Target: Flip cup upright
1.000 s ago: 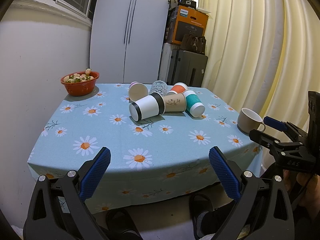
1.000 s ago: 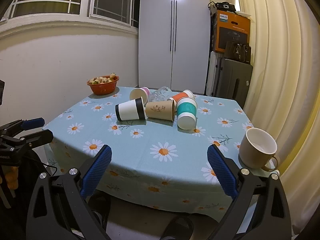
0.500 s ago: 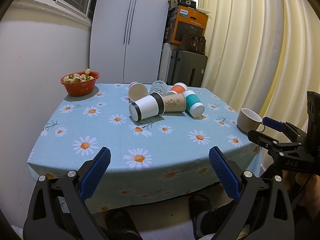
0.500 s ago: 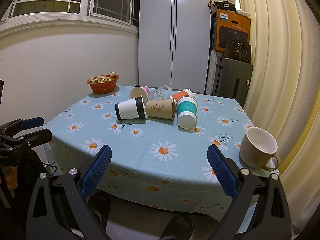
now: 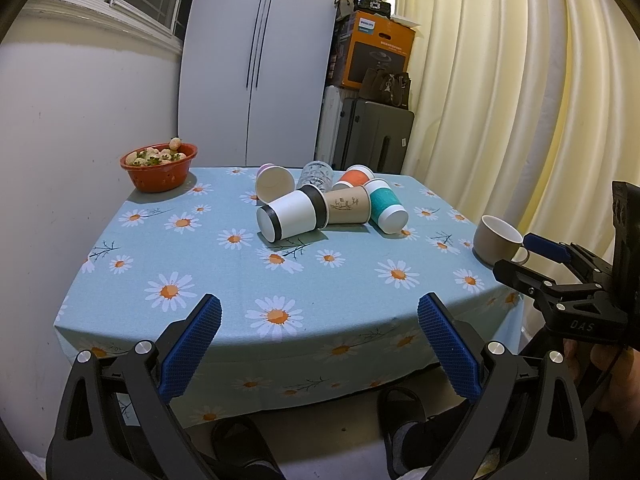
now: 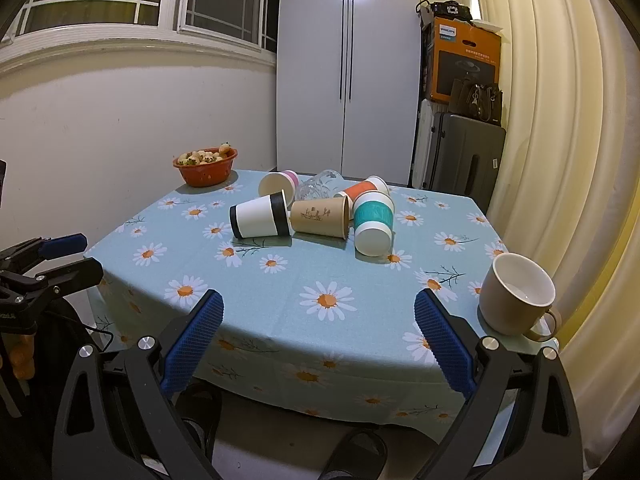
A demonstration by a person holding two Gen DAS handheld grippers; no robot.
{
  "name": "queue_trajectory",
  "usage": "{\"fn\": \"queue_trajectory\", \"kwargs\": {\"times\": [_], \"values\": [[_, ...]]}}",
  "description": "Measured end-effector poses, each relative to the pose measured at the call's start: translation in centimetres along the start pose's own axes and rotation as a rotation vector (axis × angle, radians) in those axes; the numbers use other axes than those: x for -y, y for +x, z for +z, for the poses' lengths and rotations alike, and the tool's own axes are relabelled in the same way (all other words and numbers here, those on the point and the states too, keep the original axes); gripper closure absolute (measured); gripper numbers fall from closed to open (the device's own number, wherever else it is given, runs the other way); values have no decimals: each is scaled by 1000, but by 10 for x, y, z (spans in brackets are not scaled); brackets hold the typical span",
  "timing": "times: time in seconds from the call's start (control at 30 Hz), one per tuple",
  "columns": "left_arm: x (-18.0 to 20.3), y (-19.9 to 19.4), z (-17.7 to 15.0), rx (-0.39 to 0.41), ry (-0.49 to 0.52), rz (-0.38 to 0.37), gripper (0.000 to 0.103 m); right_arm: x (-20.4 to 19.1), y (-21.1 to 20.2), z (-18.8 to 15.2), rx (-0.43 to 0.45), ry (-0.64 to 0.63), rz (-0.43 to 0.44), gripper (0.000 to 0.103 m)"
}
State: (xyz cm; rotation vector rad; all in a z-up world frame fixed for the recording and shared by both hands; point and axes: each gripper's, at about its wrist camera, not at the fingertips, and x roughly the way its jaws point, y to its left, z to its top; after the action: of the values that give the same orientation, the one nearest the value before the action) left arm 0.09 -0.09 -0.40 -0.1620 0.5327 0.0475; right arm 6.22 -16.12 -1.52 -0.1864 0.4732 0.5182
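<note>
Several paper cups lie on their sides in a heap mid-table: a white cup with black bands (image 5: pixel 292 216) (image 6: pixel 260 216), a brown cup (image 5: pixel 347 209) (image 6: pixel 320 216), a teal cup (image 5: pixel 386 206) (image 6: pixel 373 220), an orange cup (image 5: pixel 356 178) (image 6: pixel 362 189), a pink-banded cup (image 5: pixel 274 184) (image 6: pixel 278 183) and a clear glass (image 5: pixel 318 174) (image 6: pixel 320 184). My left gripper (image 5: pixel 318 350) is open and empty before the table's near edge. My right gripper (image 6: pixel 318 346) is open and empty too, also short of the edge.
A beige mug (image 5: pixel 498 240) (image 6: pixel 516 294) stands upright at the table's right edge. A red bowl of food (image 5: pixel 159 166) (image 6: pixel 205 164) sits at the far left corner. The daisy tablecloth (image 5: pixel 240 280) covers the table. Curtains hang on the right, a wall on the left.
Both grippers have barely moved. In the left wrist view the right gripper has drifted slightly left and down. The cups have not moved.
</note>
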Motion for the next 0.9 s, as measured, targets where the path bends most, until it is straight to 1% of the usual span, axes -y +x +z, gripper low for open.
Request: {"fn": "queue_trajectory", "kwargs": {"times": [0.9], "values": [[3,-3,2,-3,6,-1,7,0,0,-1,-6,0,0,8]]}}
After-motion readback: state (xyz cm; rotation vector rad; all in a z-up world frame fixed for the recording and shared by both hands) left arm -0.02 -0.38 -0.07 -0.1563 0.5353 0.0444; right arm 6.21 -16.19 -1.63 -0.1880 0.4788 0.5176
